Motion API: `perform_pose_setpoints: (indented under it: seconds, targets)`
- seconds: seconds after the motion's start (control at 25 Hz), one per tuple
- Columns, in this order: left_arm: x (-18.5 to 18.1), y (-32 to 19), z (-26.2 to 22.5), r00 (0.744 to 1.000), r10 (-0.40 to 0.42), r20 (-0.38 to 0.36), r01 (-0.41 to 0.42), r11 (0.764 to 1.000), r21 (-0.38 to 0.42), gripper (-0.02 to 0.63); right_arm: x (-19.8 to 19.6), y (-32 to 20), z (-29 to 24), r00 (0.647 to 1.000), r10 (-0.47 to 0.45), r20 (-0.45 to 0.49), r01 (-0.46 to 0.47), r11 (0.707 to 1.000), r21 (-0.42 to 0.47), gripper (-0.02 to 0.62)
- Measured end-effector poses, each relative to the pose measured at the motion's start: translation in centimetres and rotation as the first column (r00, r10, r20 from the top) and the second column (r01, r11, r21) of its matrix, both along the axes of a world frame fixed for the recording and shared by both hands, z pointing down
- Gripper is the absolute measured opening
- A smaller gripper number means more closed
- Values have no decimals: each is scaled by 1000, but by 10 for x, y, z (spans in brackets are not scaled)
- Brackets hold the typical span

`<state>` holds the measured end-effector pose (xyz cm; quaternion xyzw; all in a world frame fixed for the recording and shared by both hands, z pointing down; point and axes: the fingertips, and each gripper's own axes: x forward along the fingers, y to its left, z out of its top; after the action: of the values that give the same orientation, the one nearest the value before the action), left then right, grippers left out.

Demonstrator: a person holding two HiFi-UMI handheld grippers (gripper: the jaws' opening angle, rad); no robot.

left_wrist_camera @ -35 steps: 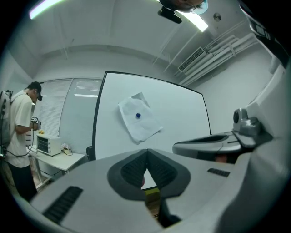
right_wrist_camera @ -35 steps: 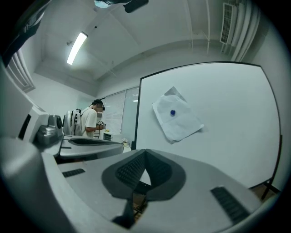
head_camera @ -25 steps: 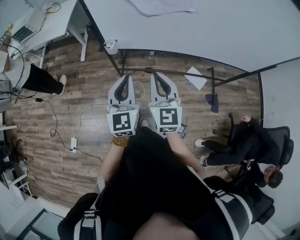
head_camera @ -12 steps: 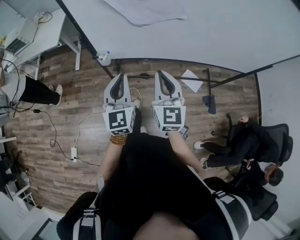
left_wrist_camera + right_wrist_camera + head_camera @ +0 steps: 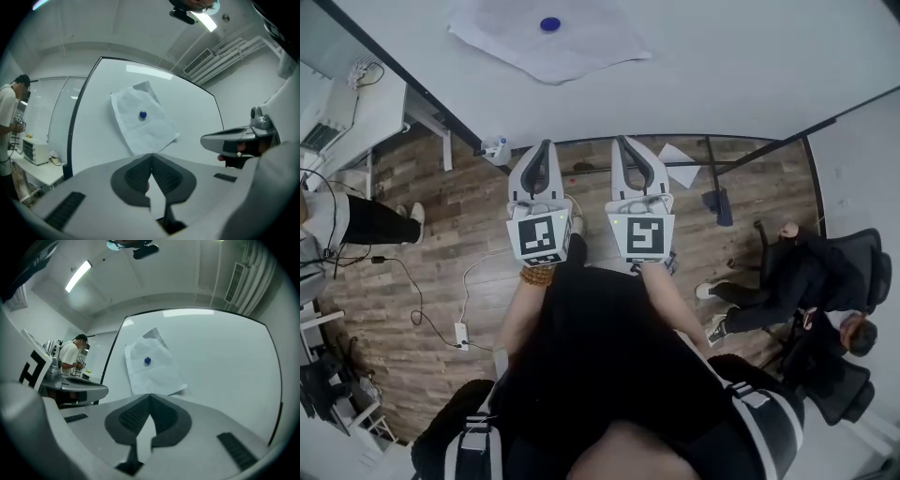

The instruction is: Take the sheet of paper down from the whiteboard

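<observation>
A white sheet of paper [image 5: 548,37] hangs a little crooked on the whiteboard [image 5: 750,56], pinned by a round blue magnet [image 5: 549,24]; its top corner is folded over. Both gripper views face it: the paper [image 5: 143,124] with the magnet [image 5: 142,114], and the paper [image 5: 152,366] with the magnet [image 5: 147,361]. My left gripper [image 5: 542,145] and right gripper [image 5: 623,141] are held side by side, level, short of the board and below the sheet. Each is shut with nothing between its jaws, as the left gripper [image 5: 151,154] and right gripper [image 5: 150,395] show up close.
The whiteboard's stand legs [image 5: 712,169] rest on the wood floor, with a loose sheet [image 5: 677,155] lying beside them. A person [image 5: 356,211] stands by a desk at the left. Another person sits in an office chair [image 5: 797,281] at the right. A power strip [image 5: 461,333] lies on the floor.
Both grippers have risen and moved toward the whiteboard, still shut. In the head view the paper and its blue magnet have come fully into sight.
</observation>
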<state>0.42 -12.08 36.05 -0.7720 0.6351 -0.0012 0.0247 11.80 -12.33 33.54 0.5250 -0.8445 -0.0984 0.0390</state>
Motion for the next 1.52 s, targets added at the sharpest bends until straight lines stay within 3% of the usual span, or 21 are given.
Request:
perform_pose_setpoints:
  seconds: [0.2,0.48,0.84,1.12,1.32,1.52]
  targets:
    - [3,-18,-3,1000,12,5,-12,1000,12,12,2,-14,-12,1000,-11,29,11,1000,-8,-2]
    - [-18,-43,-8,999,-23,38,21,999,49,12,-17,-38,-45,998,-58,-29,60,995,83,-2]
    - [-54,-81,-13,999,-50,-9,50,997,54,12,-48,-59,-59,992,-82,-97,97,982,162,-2]
    - [-70,-96,-33,999,1,-46,2,997,78,12,-70,-78,-73,993,-67,-100,84,979,184,0]
    - [-90,-100,-51,992,16,-124,-4,995,95,12,-84,-89,-80,984,-36,-172,72,975,208,22]
    - [-89,-107,-43,990,119,-76,-112,990,90,12,-89,-96,-84,982,10,-188,39,966,254,40]
